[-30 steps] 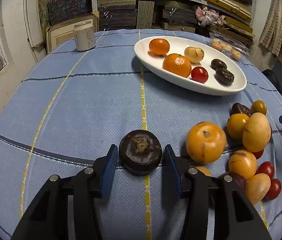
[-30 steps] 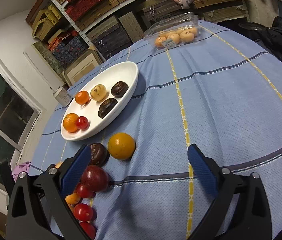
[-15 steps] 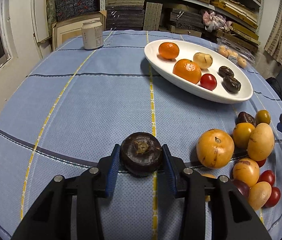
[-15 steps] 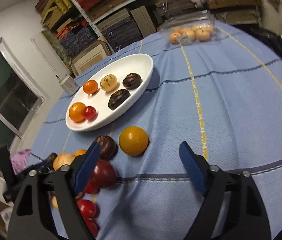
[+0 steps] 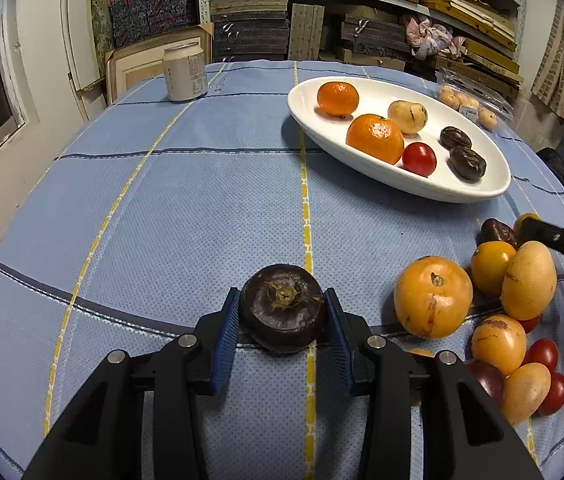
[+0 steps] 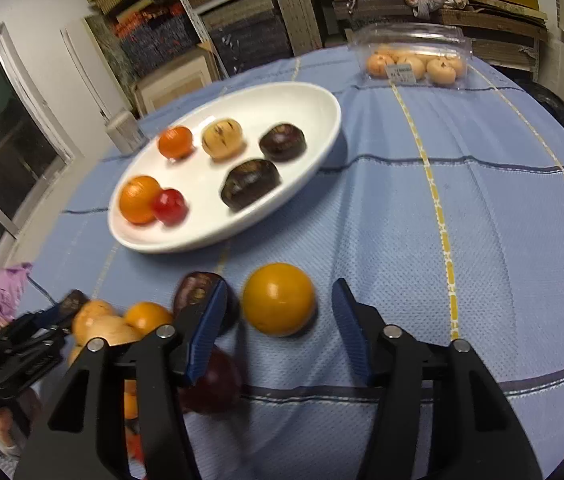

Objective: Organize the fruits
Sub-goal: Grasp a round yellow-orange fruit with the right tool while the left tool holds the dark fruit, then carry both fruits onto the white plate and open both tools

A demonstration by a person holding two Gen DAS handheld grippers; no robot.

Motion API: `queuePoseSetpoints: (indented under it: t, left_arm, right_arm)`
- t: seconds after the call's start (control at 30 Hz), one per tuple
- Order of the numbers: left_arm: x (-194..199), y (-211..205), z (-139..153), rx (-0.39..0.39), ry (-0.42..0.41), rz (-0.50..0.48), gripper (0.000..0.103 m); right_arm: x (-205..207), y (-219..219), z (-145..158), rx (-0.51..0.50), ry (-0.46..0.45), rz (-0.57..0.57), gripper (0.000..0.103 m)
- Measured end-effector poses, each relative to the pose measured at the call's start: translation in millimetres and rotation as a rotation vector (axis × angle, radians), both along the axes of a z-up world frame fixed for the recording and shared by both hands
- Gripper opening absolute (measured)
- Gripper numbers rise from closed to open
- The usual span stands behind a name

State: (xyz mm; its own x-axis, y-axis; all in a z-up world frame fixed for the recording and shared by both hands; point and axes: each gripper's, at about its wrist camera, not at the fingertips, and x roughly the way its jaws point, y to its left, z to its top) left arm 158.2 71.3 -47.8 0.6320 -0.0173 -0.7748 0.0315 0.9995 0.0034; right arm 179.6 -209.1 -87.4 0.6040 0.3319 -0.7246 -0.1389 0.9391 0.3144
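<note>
Left tongs [image 5: 283, 322] are clenched on a dark brown, round, flattened fruit with a dried calyx on top [image 5: 283, 307]; both blue ribbed pads [image 5: 226, 344] press its sides, and the fruit sits low over the blue checked cloth of the tabletop [image 5: 186, 208], on a yellow stripe. Right tongs [image 6: 280, 326] stand partly apart and are closing around a smooth round yellow-orange fruit [image 6: 278, 298] that rests on the cloth; a narrow gap shows on each side of it, so the pads are not pressing it. From the left wrist view, a pale metal can [image 5: 184, 71] stands at the far left edge of the tabletop, a thing the right wrist view shows only as a blur behind the dish. To its right lies the white oval ceramic dish [image 5: 433, 192], carrying two oranges, a pale speckled fruit, a red tomato and two dark brown fruits. Further right, a loose heap of yellow, orange, dark and red fruits [image 5: 501, 312] lies on the cloth, with one black finger of the right tongs reaching in above it. The right wrist view alone shows clearly the clear plastic clamshell box of pale orange fruits [image 6: 413, 65] at the far side, well apart from the dish, and the left tongs as a dark shape at the lower left edge. Motion blur softens the near fruits there.
</note>
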Motion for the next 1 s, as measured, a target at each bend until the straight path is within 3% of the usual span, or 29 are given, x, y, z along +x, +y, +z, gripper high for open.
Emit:
queuePoseSetpoints:
  t: [0.13, 0.33, 0.7, 0.87, 1.0]
  left_arm:
    - [0, 0, 0, 0.001, 0.000, -0.001, 0.042]
    - [-1, 4, 3, -0.053, -0.008, -0.010, 0.042]
    - [-6, 6, 12, -0.078, -0.057, -0.008, 0.042]
    - [5, 3, 34, -0.115, -0.099, -0.013, 0.042]
    - [36, -24, 60, -0.061, -0.130, -0.067, 0.042]
  right_arm:
    - [-2, 6, -4, -0.066, -0.020, 0.012, 0.038]
    - [-7, 2, -5, -0.044, -0.023, 0.016, 0.038]
    - [-16, -15, -3, 0.062, -0.018, 0.005, 0.038]
    - [-24, -22, 17, 0.134, -0.080, -0.014, 0.038]
    - [-8, -16, 40, 0.147, -0.103, 0.007, 0.038]
